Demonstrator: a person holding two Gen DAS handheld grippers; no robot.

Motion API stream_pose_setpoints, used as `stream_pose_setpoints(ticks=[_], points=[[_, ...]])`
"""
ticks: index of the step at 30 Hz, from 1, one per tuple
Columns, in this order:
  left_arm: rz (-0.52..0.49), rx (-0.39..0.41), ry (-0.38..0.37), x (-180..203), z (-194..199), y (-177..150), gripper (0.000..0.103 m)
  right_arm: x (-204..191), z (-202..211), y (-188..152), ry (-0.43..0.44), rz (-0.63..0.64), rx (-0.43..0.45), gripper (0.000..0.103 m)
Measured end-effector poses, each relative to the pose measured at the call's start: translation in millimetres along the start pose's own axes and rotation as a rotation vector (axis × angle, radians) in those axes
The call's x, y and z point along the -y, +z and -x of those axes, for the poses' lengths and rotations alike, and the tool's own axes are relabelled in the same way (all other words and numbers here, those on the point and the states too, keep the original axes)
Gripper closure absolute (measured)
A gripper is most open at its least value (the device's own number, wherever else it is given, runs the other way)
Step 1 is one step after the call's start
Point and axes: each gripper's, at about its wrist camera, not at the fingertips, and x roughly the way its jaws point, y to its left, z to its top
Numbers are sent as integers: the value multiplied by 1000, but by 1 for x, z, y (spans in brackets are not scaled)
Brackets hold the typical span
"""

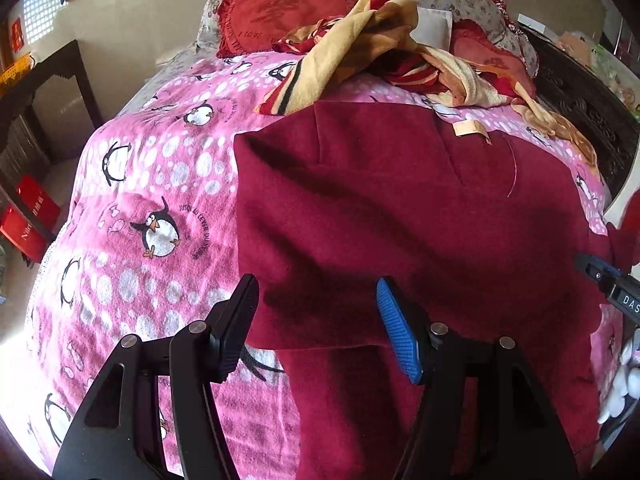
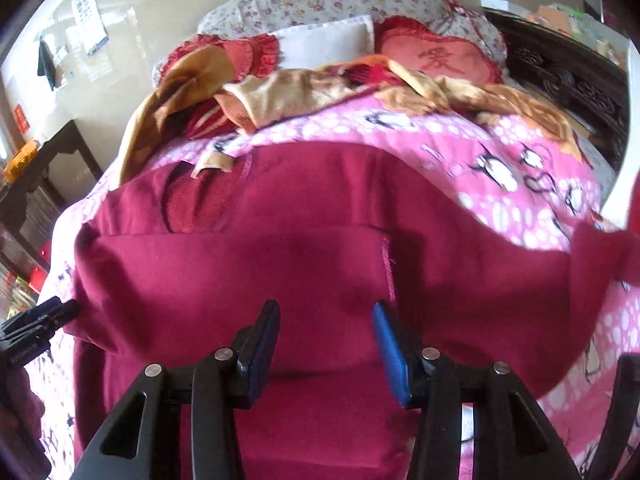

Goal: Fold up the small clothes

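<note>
Maroon garment: spread flat on pink penguin blanket. Left gripper and right gripper: above garment's near edge, jaws apart, holding nothing.

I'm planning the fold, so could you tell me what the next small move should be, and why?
Probably lower the left gripper and pinch the maroon garment at its near left edge: both grippers look open and empty over it, and it lies partly folded on the penguin blanket.

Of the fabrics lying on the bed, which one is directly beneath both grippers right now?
The plain dark red garment, spread flat on the pink penguin blanket; the crumpled yellow-and-red cloth lies farther off, near the pillows.
</note>
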Motion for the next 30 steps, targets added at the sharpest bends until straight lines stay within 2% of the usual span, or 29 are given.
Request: stream_pose_setpoints(ticks=[3, 5, 7, 12, 16, 20, 23, 30], points=[[0, -10, 2, 5, -5, -3, 41, 10, -7, -7, -13, -34, -20, 54], [-5, -18, 17, 9, -10, -6, 41, 14, -16, -14, -41, -43, -63, 52], [-9, -27, 24, 11, -15, -10, 41, 16, -14, -19, -34, -40, -32, 51], [-52, -35, 60, 19, -21, -14, 41, 19, -13, -20, -22, -48, -38, 50], [-28, -32, 39, 14, -15, -11, 41, 26, -4, -16, 9, -68, -39, 50], [16, -19, 11, 12, -8, -7, 41, 50, 15, -4, 6, -142, 8, 48], [5, -10, 0, 18, -4, -6, 41, 60, 18, 0, 36, -185, 0, 48], [-30, -30, -5, 31, -7, -10, 41, 42, 13, -2, 77, -154, -12, 48]])
